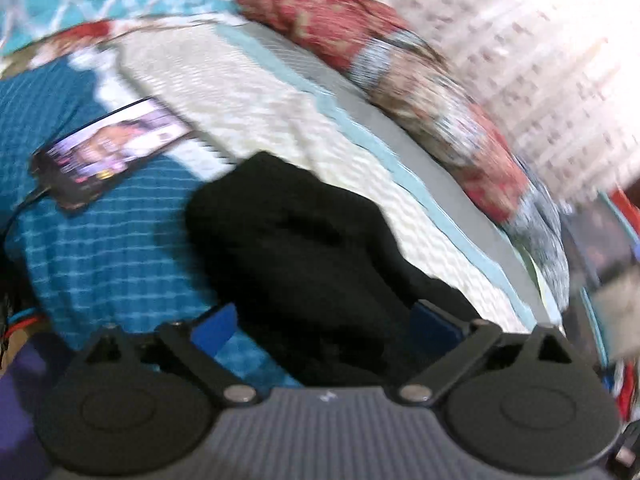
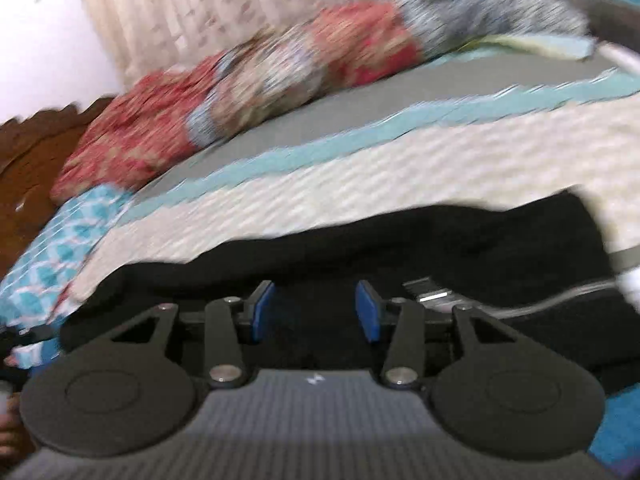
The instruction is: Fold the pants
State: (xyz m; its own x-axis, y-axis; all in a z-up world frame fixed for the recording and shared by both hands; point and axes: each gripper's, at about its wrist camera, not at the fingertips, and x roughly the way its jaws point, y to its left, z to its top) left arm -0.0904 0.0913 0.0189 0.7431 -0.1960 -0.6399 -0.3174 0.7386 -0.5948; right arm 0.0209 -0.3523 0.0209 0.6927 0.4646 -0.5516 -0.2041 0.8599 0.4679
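Note:
The black pants lie bunched on the bed, half on a cream quilt and half on a blue checked cover. My left gripper is wide open just above their near end, its blue pads clear of the cloth on both sides. In the right wrist view the pants stretch across in front of me. My right gripper stands half closed, black cloth filling the gap between its blue pads. Both views are blurred.
A lit phone with a cable lies on the blue cover to the left. A red and blue patterned quilt roll runs along the bed's far side before a curtain. A pale cable crosses the pants at right.

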